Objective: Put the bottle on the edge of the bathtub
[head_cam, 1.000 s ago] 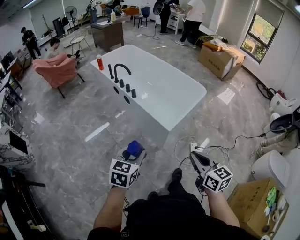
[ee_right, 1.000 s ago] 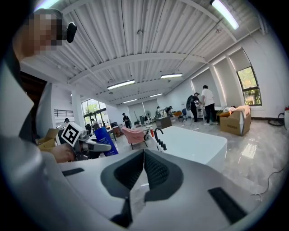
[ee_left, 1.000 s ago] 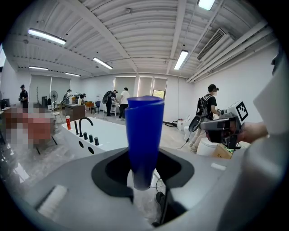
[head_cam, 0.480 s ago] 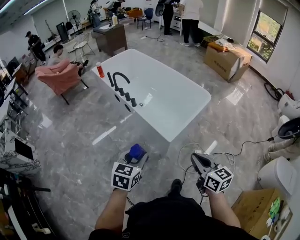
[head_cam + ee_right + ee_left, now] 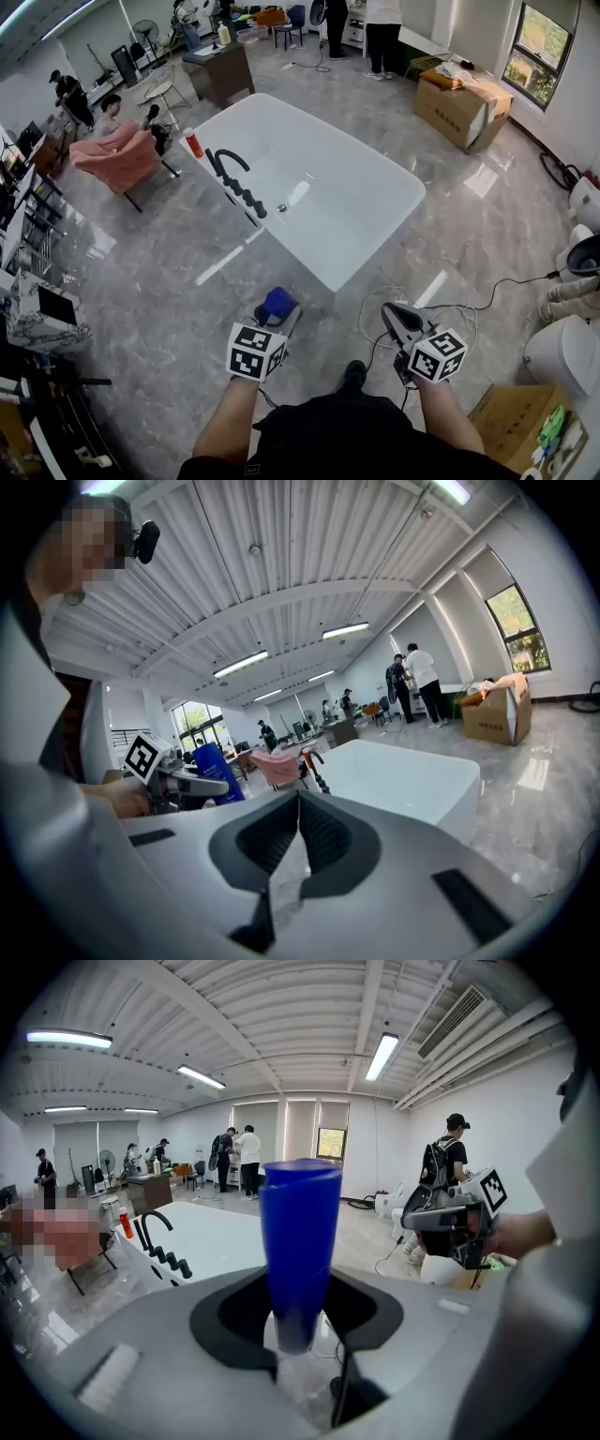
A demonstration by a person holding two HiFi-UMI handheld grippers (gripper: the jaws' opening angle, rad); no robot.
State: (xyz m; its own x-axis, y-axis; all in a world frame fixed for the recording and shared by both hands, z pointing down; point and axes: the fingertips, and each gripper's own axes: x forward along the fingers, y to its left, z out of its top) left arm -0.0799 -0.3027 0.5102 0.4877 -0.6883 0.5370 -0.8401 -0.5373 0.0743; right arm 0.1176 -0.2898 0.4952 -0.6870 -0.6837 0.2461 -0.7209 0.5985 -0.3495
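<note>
The bottle [image 5: 276, 300] is clamped in the left hand-held gripper [image 5: 277, 315]; the right hand-held gripper [image 5: 397, 319] is closed on nothing. The bottle is best carried upright to the bathtub [image 5: 298, 255] rim.

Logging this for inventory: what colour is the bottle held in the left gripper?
Blue. The bottle shows best in the left gripper view, between that gripper's jaws.

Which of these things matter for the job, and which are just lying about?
In the job: blue bottle, held in the left gripper; bathtub.
Lying about: red bottle, cardboard box, pink armchair.
</note>
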